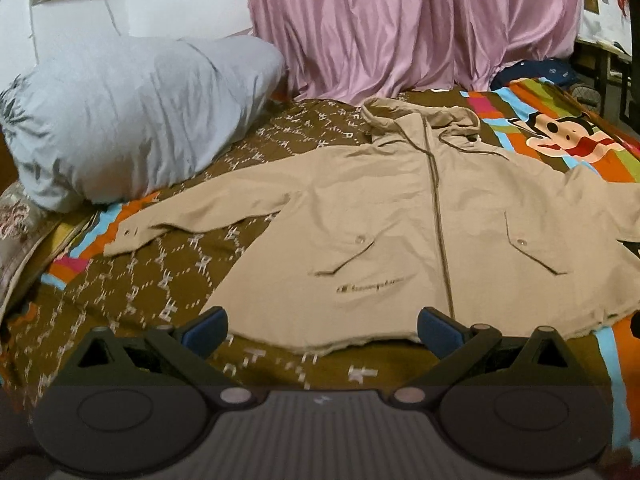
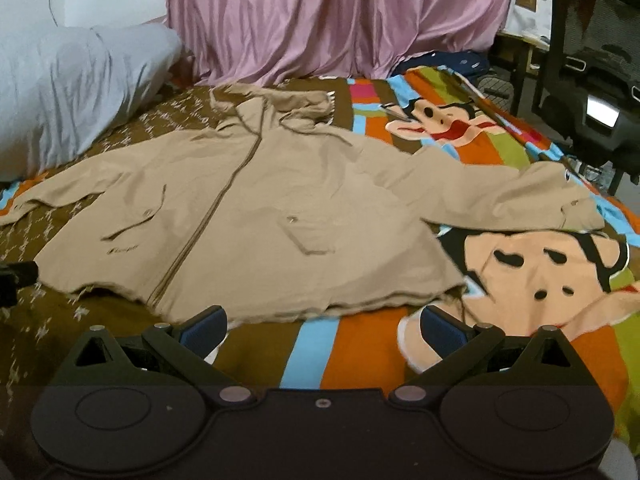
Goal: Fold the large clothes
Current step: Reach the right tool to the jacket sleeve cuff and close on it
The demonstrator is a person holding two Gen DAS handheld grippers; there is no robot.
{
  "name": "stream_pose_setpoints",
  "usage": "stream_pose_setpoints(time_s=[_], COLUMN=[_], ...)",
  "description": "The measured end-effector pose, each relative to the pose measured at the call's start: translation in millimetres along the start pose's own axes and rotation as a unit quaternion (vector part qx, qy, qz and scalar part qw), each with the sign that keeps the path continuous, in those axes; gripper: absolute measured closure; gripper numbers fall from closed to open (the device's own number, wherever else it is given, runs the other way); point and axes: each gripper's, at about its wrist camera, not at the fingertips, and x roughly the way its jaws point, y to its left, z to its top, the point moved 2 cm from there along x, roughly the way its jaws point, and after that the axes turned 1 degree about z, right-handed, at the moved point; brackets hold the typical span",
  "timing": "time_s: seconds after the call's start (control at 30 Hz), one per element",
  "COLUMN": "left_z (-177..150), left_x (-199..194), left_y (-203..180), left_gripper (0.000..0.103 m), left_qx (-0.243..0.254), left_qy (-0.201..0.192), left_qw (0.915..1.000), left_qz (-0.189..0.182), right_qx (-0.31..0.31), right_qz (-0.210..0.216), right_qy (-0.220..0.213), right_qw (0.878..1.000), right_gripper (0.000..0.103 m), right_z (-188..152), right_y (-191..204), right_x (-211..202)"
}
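While the tan hooded jacket (image 1: pixel 400 216) lies spread face-up on the patterned bedspread (image 1: pixel 192 264), zipped down the front with both sleeves stretched out to the sides, neither tool touches it. Its hood points toward the pink curtain (image 1: pixel 408 24), and its hem is the edge nearest both cameras.

At that hem the left gripper (image 1: pixel 322 326) hovers with its blue-padded fingers (image 1: pixel 208 326) spread wide, one either side of the zip's lower end, nothing between them. The right gripper (image 2: pixel 324 326) sits just short of the jacket's hem, over the striped part of the bedspread, jaws likewise wide apart and empty.

Beside the jacket's sleeve on the left gripper's side rests a pale blue pillow (image 1: pixel 132 116), propped near the curtain. The opposite sleeve (image 2: pixel 520 196) reaches across the cartoon monkey print (image 2: pixel 540 276) on the bedspread. Beyond that sleeve, off the bed, stands a black mesh chair (image 2: pixel 596 60). A dark object at the jacket's hem corner, at the right wrist view's left edge, is probably the other gripper, though it is too cropped to be sure.
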Motion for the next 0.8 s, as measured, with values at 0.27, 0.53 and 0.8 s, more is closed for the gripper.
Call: stream_pose_setpoints(time_s=[0.27,0.53,0.8], left_z=[31.9,44.4,33.3], left_x=[55.6,119.9,160.0], left_y=[-26.7,-57.8,-68.7], left_gripper=[0.000,0.000,0.000], left_qx=[-0.016,-0.036,-0.056], left_qy=[0.025,0.037,0.059], left_qw=[0.9986,0.9941,0.9907], left_qz=[-0.045,-0.095,-0.109], right_qx=[0.026,0.043,0.123], right_qz=[-0.011,-0.037,-0.107], right_qy=[0.011,-0.045,-0.071], right_qw=[1.000,0.997,0.984], right_gripper=[0.000,0.000,0.005], right_z=[15.6,28.1,64.2], right_y=[-30.1,-89.5,-217.7], right_x=[32.4,60.0,103.9])
